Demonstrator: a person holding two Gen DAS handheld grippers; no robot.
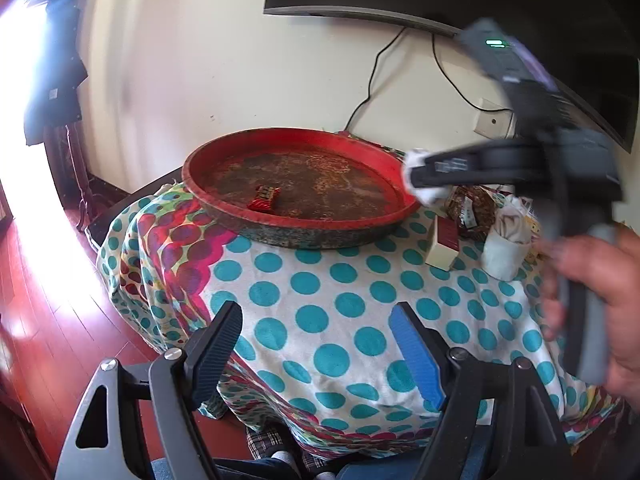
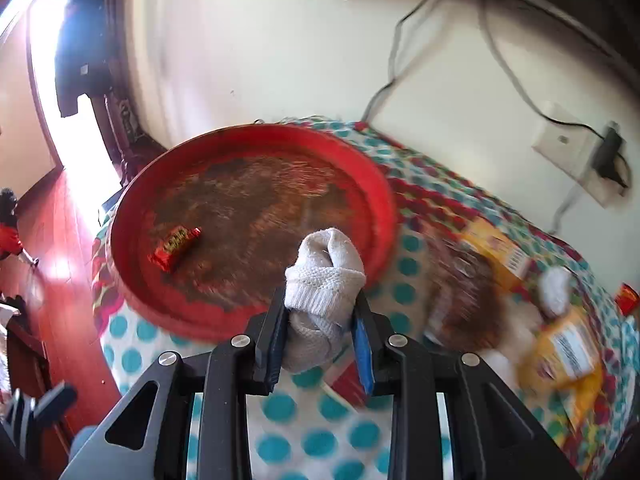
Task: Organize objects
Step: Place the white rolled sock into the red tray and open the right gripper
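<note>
The right gripper (image 2: 320,320) clamps a rolled white sock (image 2: 324,280) between its fingers, raised above the dotted tablecloth (image 2: 316,440). Just ahead and to its left sits the red tray (image 2: 132,288), holding a small red candy wrapper (image 2: 174,249). To its right lie a brown bag (image 2: 464,300), yellow boxes (image 2: 568,352) and another white sock (image 2: 556,286), all blurred. The left gripper (image 1: 316,356) stands wide apart, holding nothing, low over the cloth's near edge, with the tray (image 1: 224,152) beyond it.

No legible text, label or number on anything.
</note>
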